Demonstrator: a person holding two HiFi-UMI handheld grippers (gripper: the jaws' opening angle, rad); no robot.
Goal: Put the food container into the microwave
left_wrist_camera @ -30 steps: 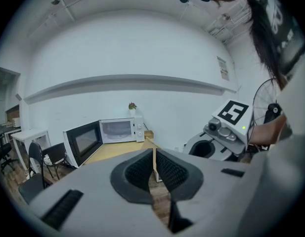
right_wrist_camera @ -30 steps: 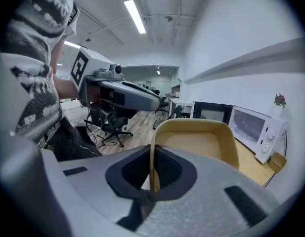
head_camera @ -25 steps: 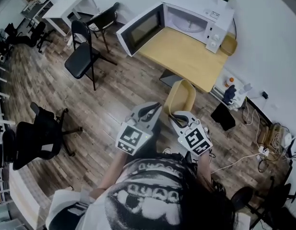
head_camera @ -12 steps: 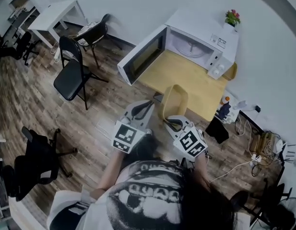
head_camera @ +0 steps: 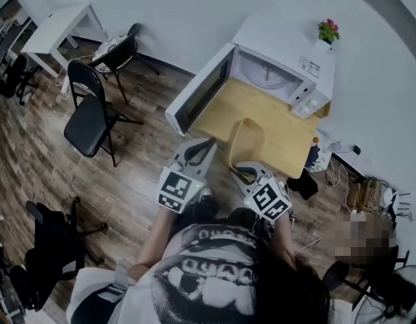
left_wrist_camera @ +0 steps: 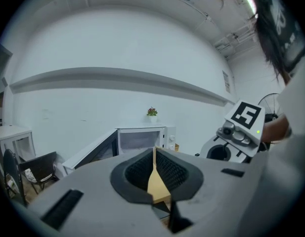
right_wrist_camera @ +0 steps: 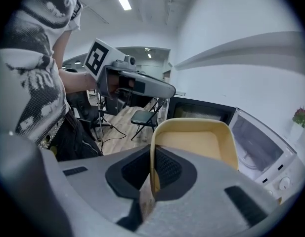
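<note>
Food container (head_camera: 248, 139), yellow and oblong, hangs tipped up over the near edge of the wooden table (head_camera: 288, 135). Its long axis runs away from the person, with the far end pointing at the open microwave (head_camera: 276, 73). The right claw (head_camera: 243, 174) is clamped on its near rim. The left claw (head_camera: 206, 147), just beside it, has its pads drawn together on nothing.

The food container (right_wrist_camera: 194, 139) is smooth, matt yellow plastic. The black pads (right_wrist_camera: 171, 169) of the jaws look like ribbed rubber, set in matt grey plastic. The desk (head_camera: 282, 130) has a pale wood top. The microwave (head_camera: 275, 36) casing is smooth white, and the floor (head_camera: 137, 154) is dark wood-grain planks.
</note>
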